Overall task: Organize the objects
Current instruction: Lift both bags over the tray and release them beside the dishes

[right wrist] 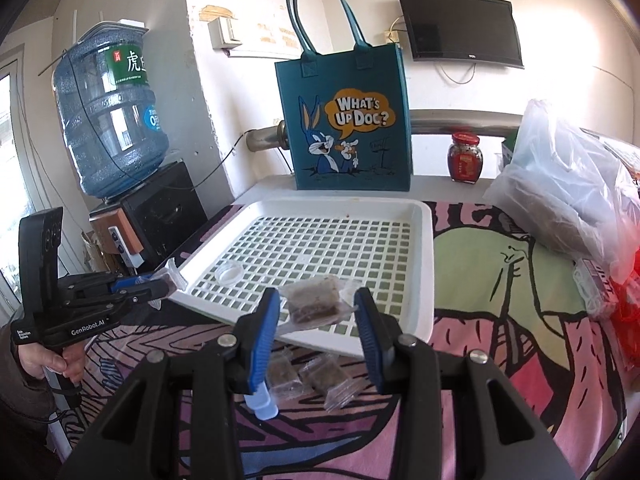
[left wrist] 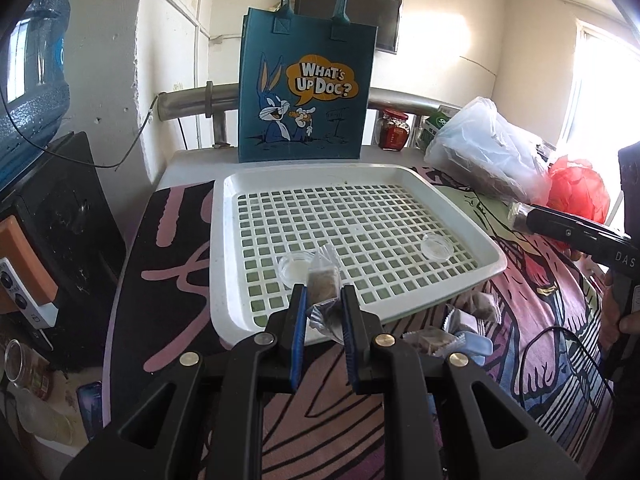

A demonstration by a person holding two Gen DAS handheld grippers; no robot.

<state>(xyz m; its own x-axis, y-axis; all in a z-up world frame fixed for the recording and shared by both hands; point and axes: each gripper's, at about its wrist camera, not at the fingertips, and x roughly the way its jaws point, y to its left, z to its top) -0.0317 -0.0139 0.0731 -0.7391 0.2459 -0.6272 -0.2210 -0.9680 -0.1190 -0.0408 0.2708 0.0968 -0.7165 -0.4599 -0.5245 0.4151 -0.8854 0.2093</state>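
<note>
A white slotted tray (left wrist: 400, 176) (right wrist: 424, 264) lies on the patterned cloth. My left gripper (left wrist: 323, 300) is shut on a clear-wrapped brown snack cake (left wrist: 322, 282) over the tray's near edge; it also shows in the right wrist view (right wrist: 162, 280). My right gripper (right wrist: 316, 300) holds a second wrapped snack cake (right wrist: 314, 298) between its fingers over the tray's near edge, and shows in the left wrist view (left wrist: 520, 216). Two small clear dishes (left wrist: 294, 270) (left wrist: 437, 247) sit in the tray. Loose wrapped cakes (right wrist: 304, 376) (left wrist: 430, 336) lie on the cloth before the tray.
A blue Bugs Bunny tote bag (left wrist: 306, 92) (right wrist: 352, 120) stands behind the tray. A red jar (right wrist: 465, 158), a clear plastic bag (right wrist: 568, 188) and a red bag (left wrist: 576, 192) sit at the right. A water jug (right wrist: 110, 116) stands left. A light blue scoop (right wrist: 262, 400) lies near the cakes.
</note>
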